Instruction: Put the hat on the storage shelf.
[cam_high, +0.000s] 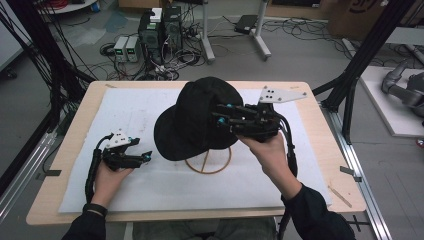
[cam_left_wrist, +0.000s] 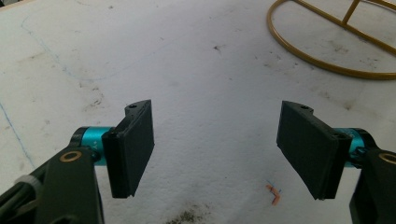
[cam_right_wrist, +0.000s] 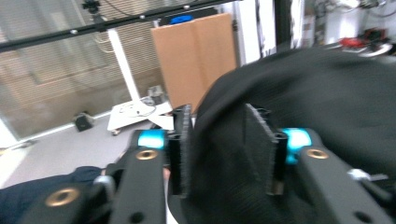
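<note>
While the high view looks down on the wooden table (cam_high: 65, 150) with its white mat (cam_high: 150, 190), a black cap (cam_high: 192, 120) sits raised over a gold wire stand (cam_high: 209, 164) near the middle of the mat, its brim pointing toward the lower left. From the right, the right gripper (cam_high: 218, 116) reaches level against the cap's crown, held by the right hand (cam_high: 267, 150), with a grey three-cornered plate on top of it; from this angle the spread of its jaws is hard to read against the dark cloth. Well apart from the cap, the left gripper (cam_high: 145, 156) lies low over the mat at the left, held by the left hand (cam_high: 110, 177), its tips pointing toward the stand's ring. Seen along the left gripper view, the two black jaws stand wide apart above bare, stained mat with nothing between them, and an arc of the stand's gold ring (cam_left_wrist: 327, 56) curves through the upper right corner; a small orange scrap (cam_left_wrist: 274, 193) lies on the mat near the right jaw. Along the right gripper view, the jaws are part-way open with a fold of the cap's black fabric (cam_right_wrist: 303, 102) between them; the left pad lies against the cloth, while the right pad appears to stand just clear, so no firm pinch shows.
</note>
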